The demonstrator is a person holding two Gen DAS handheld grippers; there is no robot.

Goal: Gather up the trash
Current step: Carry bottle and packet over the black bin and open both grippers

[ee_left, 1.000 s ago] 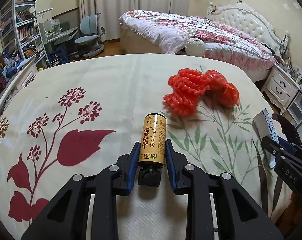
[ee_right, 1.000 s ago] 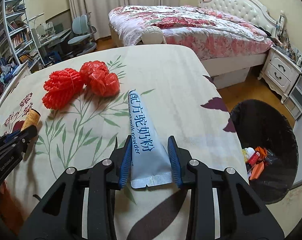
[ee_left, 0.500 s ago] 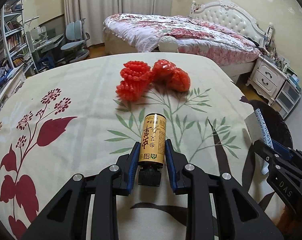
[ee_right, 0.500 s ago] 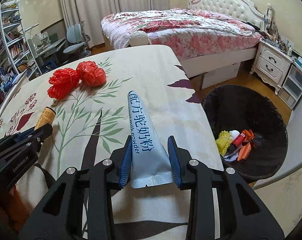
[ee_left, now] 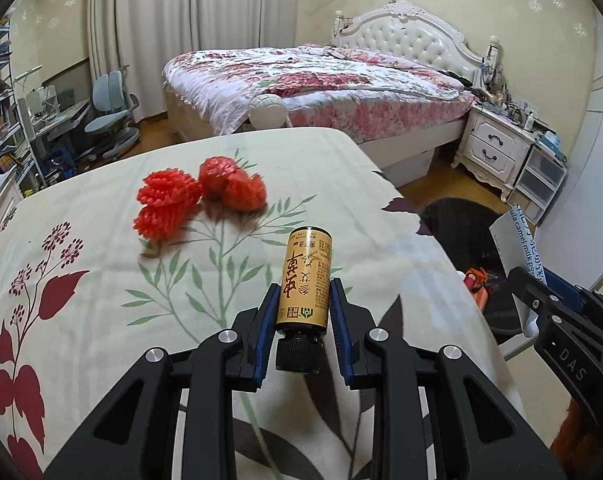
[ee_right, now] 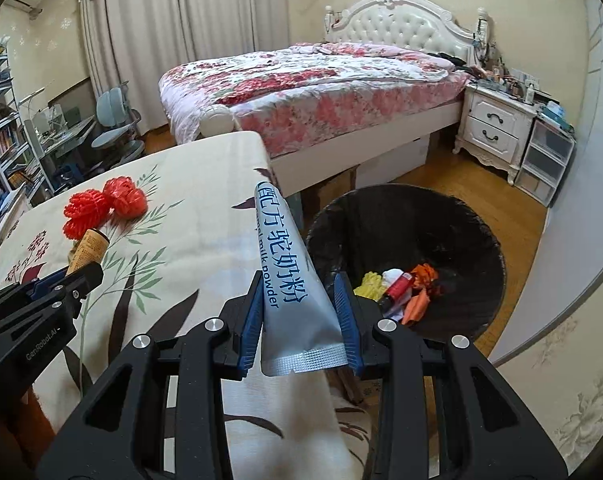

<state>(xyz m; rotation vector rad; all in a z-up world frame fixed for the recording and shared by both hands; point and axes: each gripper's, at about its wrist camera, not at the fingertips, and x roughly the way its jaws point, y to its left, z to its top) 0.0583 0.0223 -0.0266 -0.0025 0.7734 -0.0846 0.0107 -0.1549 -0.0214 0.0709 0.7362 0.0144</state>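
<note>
Your left fingers [ee_left: 266, 320] pinched a gold-labelled bottle [ee_left: 306, 280], black cap toward you, base pointing ahead. Your right fingers [ee_right: 252, 312] clamped a silver-blue milk-powder sachet [ee_right: 289, 276], crimped end nearest you, tip rising beyond them.

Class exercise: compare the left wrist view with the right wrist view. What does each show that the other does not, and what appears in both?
Only the left wrist view shows the small gold bottle's black cap and full label, clamped in the left gripper.

Only the right wrist view shows the whole silver sachet clamped in the right gripper, and the open black bin with the trash lying inside it.

Both show the red mesh bundles on the floral tablecloth, the bed and the white nightstand.
</note>
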